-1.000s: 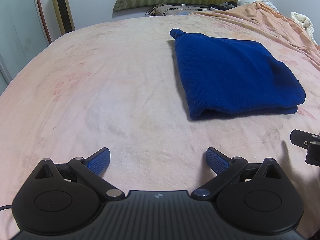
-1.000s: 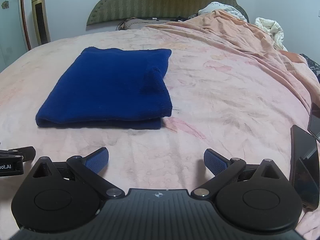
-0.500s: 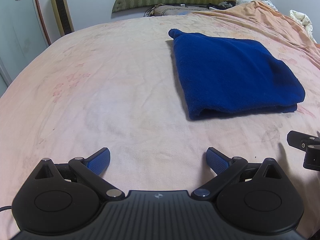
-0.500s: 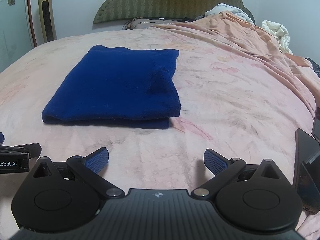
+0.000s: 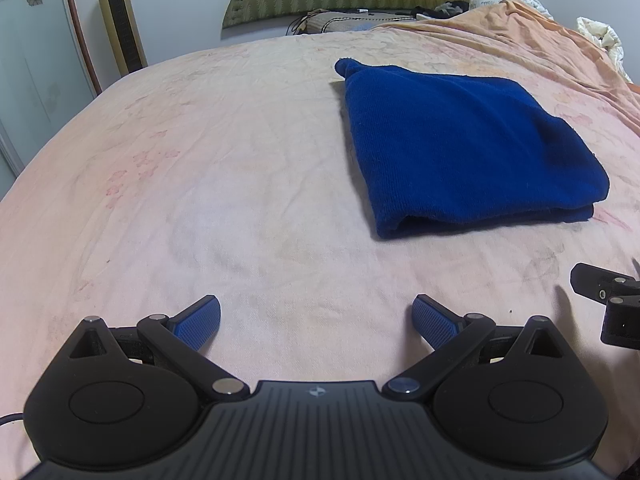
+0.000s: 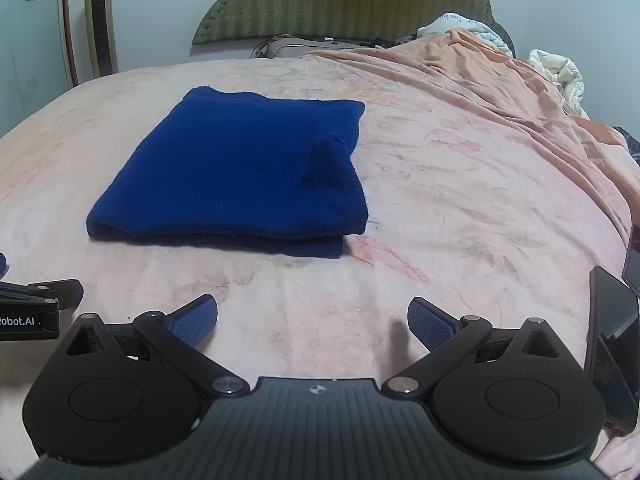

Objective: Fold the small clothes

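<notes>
A dark blue cloth lies folded flat on the pink bed sheet. In the left wrist view it is ahead and to the right; in the right wrist view the cloth is ahead and slightly left. My left gripper is open and empty, low over the sheet, well short of the cloth. My right gripper is open and empty, also short of the cloth's near edge. Each gripper's body shows at the edge of the other's view.
An orange blanket is bunched along the right side of the bed. A green headboard and pillows stand at the far end. A gold tower fan stands at the far left. Dark phones lie at the right edge.
Both grippers have shifted slightly; the cloth sits a little more to the right in the right wrist view. The cloth has not moved and both grippers stay open.
</notes>
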Available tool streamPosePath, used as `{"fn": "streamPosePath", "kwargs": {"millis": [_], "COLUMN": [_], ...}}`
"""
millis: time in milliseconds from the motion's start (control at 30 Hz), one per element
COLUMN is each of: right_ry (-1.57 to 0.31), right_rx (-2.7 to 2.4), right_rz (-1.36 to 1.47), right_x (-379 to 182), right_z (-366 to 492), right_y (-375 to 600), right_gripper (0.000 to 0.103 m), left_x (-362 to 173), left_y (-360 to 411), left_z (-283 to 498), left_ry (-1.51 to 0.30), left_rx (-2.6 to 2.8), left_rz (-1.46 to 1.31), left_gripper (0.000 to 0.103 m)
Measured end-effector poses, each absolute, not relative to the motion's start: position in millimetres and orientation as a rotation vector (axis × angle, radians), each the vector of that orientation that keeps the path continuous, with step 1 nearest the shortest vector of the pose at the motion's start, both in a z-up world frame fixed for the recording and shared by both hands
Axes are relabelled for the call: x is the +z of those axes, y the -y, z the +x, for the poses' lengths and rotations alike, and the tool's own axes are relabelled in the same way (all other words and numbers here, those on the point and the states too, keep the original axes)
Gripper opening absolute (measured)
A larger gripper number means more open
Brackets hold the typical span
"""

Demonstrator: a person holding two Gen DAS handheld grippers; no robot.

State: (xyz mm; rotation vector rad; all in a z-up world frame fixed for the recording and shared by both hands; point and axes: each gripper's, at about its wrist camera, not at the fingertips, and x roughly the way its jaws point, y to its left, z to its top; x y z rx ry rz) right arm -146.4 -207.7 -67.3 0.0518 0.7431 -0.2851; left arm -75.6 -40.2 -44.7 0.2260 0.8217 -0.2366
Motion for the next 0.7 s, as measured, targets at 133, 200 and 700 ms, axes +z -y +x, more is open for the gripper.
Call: {"fn": "streamPosePath", "kwargs": {"millis": [133, 200, 700], "right_ry": [-0.742, -0.742, -0.747], "right_rx": [-0.283, -0.283, -0.284], "right_rz": [0.046, 0.046, 0.043], "right_x": [-67.6, -67.7, -69.1], "right_z": [-147.4, -147.4, -147.3], "right_y": [205.3, 205.1, 203.7], "right_gripper": [0.103, 0.103, 0.103], "left_x": [-44.7, -44.6, -45.2], "left_y": [39.8, 40.4, 41.0], "left_z": [-75.9, -75.7, -77.1], "left_ry": [-0.822, -0.822, -0.821], "left_rx": [-0.237, -0.237, -0.238], "left_rz": [0.227, 0.226, 0.232], "left_gripper": [0.103, 0.103, 0.103]}}
